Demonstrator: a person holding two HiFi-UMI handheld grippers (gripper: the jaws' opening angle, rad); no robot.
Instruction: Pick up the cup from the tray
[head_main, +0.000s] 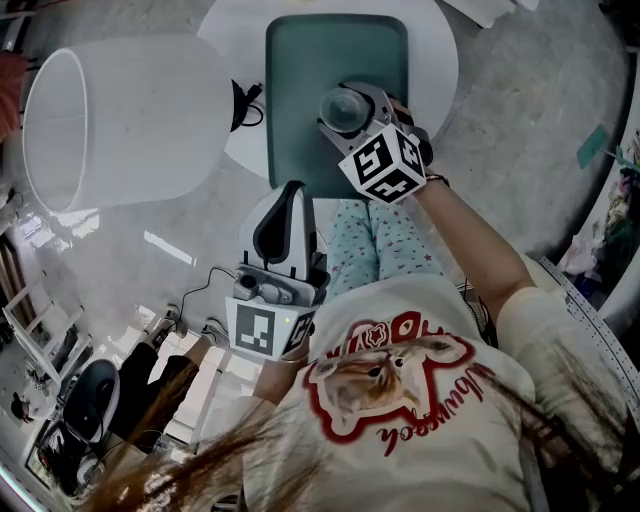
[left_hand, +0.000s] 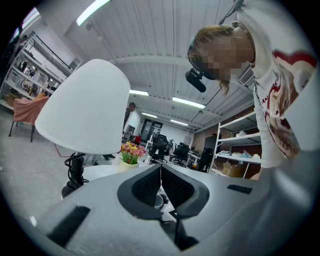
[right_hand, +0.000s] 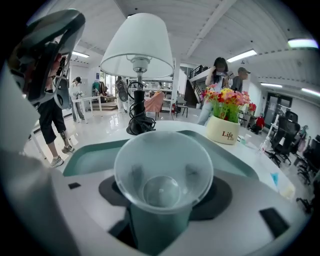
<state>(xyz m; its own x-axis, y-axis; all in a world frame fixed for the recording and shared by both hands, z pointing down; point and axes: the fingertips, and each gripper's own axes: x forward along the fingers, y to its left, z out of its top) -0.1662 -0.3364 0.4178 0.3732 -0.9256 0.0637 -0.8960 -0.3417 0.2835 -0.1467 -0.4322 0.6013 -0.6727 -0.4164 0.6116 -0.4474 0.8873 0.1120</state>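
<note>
A clear plastic cup sits between the jaws of my right gripper, which is shut on it; its open mouth faces the camera. From the head view the cup and right gripper hang over the teal tray on the round white table. My left gripper is held lower, near the table's near edge, jaws pressed together with nothing between them. Seen in its own view, the left gripper is shut and points up toward the lamp.
A white lampshade stands at the table's left, its base and cord beside the tray. In the right gripper view, a flower pot stands at the tray's far right. People stand in the background.
</note>
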